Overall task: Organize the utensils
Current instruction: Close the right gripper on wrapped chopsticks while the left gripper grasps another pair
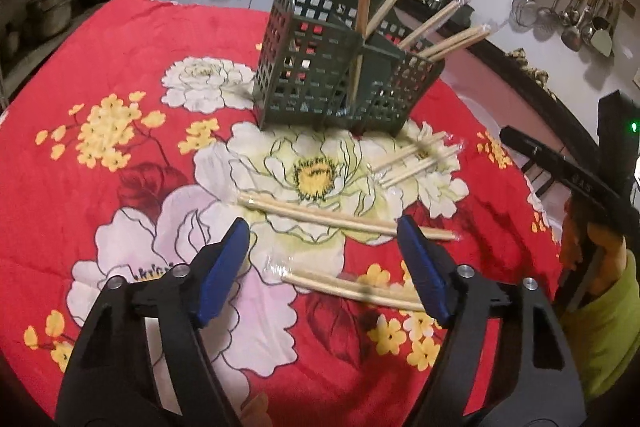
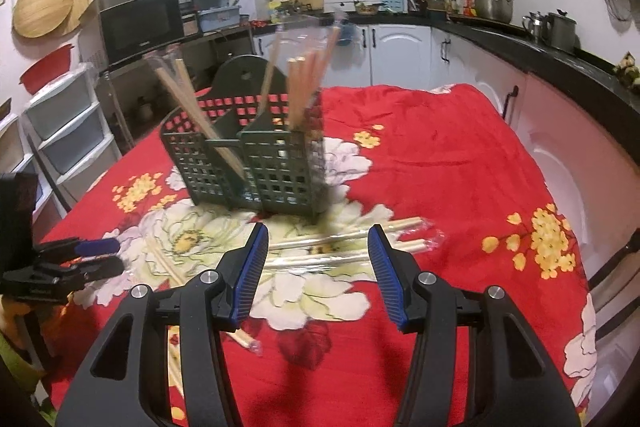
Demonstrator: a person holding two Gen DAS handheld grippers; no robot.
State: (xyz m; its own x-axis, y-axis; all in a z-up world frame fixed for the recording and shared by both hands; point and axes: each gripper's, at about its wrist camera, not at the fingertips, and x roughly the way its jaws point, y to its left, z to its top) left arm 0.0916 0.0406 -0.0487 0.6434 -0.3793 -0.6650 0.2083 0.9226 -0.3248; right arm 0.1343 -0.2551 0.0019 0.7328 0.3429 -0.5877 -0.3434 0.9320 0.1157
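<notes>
1. My left gripper (image 1: 324,247) hangs with its jaws apart and nothing between the pads; a wrapped chopstick pair (image 1: 348,221) lies across the gap ahead, so I judge it the next pick.
2. My right gripper (image 2: 318,255) is likewise parted and empty, aimed at wrapped pairs (image 2: 344,241) just before the green caddy (image 2: 248,163).
3. The caddy sits mid-table on the red floral cloth (image 2: 440,163), toward the far edge (several pairs already lean in its compartments), keeping both grippers' reach short.
</notes>
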